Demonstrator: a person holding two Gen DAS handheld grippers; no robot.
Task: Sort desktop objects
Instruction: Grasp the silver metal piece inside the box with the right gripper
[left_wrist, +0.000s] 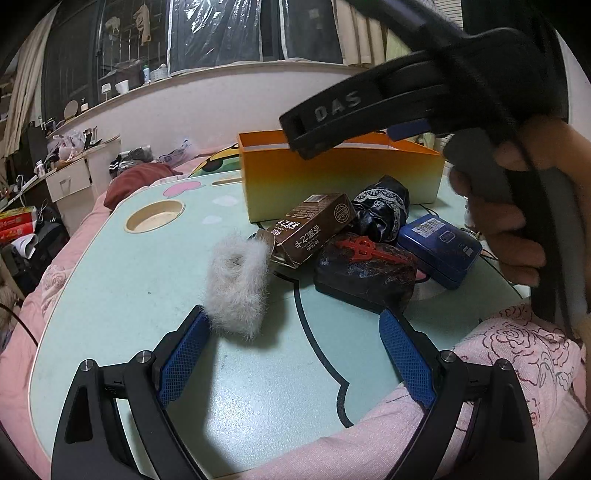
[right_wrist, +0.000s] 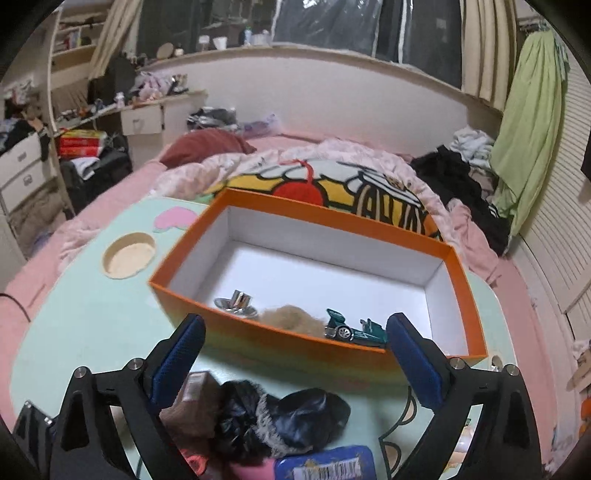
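Both grippers spread and empty; unsorted pile lay between them and the box.

Table (left_wrist: 110, 295) filled the lower frame in both views, the orange box (right_wrist: 258, 332) on its far side, upper middle of the left view and centre of the right view. In the box sat a fluff ball (right_wrist: 291, 317), a toy car (right_wrist: 354, 330) and a metal piece (right_wrist: 236, 302), along the near wall. Pile near the box's front wall: carton (left_wrist: 314, 229), long axis running lower left to upper right, black cloth (left_wrist: 384, 206), dark pouch (left_wrist: 365, 273), blue tin (left_wrist: 439, 247). White fur (left_wrist: 236, 284) lay apart, lower left of the pile, just ahead of the left gripper (left_wrist: 291, 325), nearest it by my read. Left gripper pointed down at the table, jaws wide, nothing between. Right gripper (right_wrist: 295, 328) hung above the pile, aimed down at the box, jaws wide, empty.
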